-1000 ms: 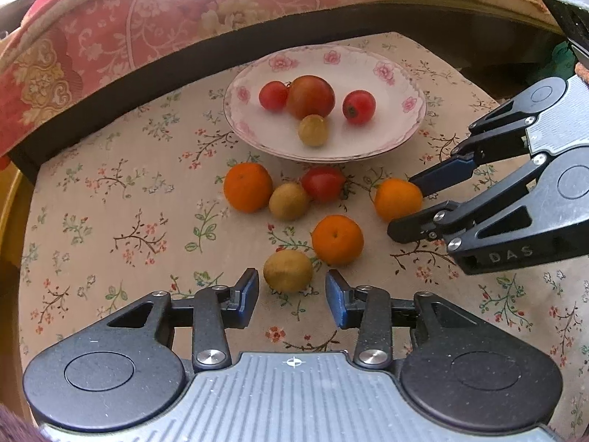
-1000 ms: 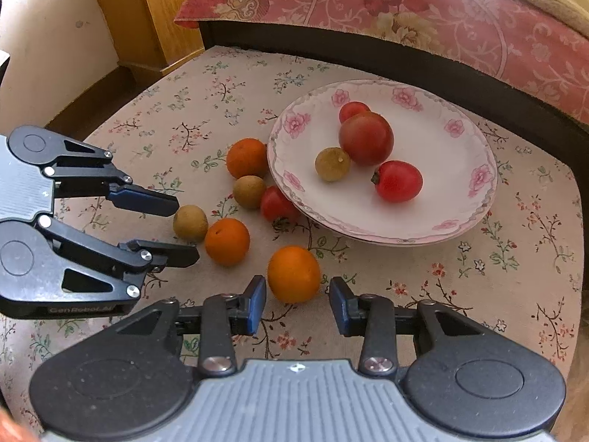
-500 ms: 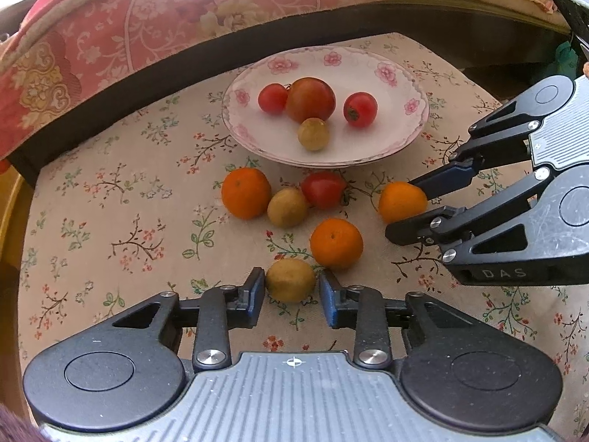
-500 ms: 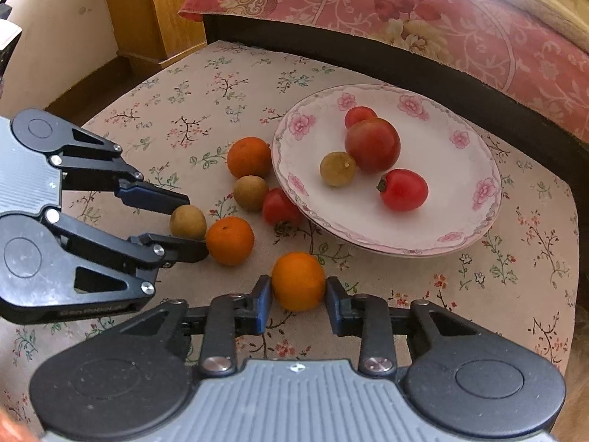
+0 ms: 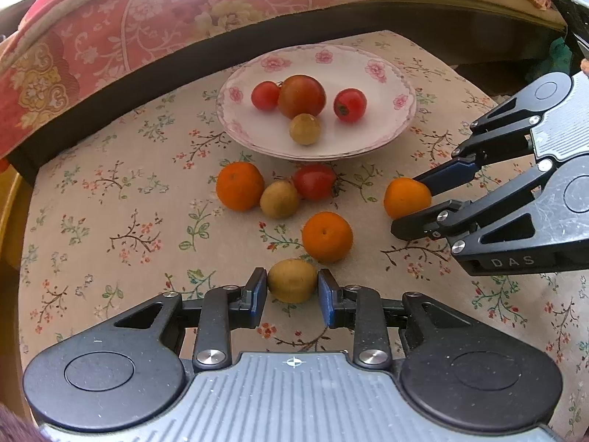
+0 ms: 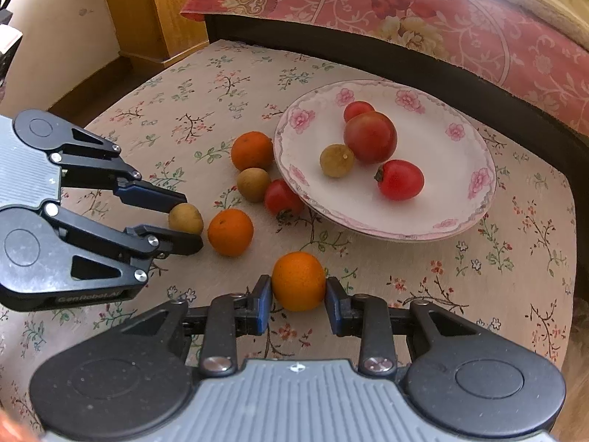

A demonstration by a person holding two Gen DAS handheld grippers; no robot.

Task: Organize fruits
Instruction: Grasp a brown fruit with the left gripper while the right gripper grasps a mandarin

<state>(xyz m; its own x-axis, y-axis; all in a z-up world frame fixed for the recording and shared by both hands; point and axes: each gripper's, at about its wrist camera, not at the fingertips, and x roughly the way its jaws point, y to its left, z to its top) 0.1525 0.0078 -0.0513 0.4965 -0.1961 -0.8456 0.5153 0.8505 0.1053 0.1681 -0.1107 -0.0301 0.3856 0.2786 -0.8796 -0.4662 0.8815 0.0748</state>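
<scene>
My left gripper is shut on a small tan-brown fruit that rests on the flowered cloth; the right wrist view shows the same fruit between the left gripper's blue pads. An orange sits on the cloth with my right gripper shut on it, also seen from the left wrist as the orange in the right gripper. Beyond them, the white flower-rimmed plate holds three tomatoes and one brown fruit.
Loose on the cloth before the plate lie two oranges, a brown fruit and a tomato. A bed with a dark frame and red quilt runs behind the table. A wooden cabinet stands at the far left.
Both grippers have closed from open jaws onto their fruit, the left on the brown fruit and the right on the orange. Neither hand has shifted much.
</scene>
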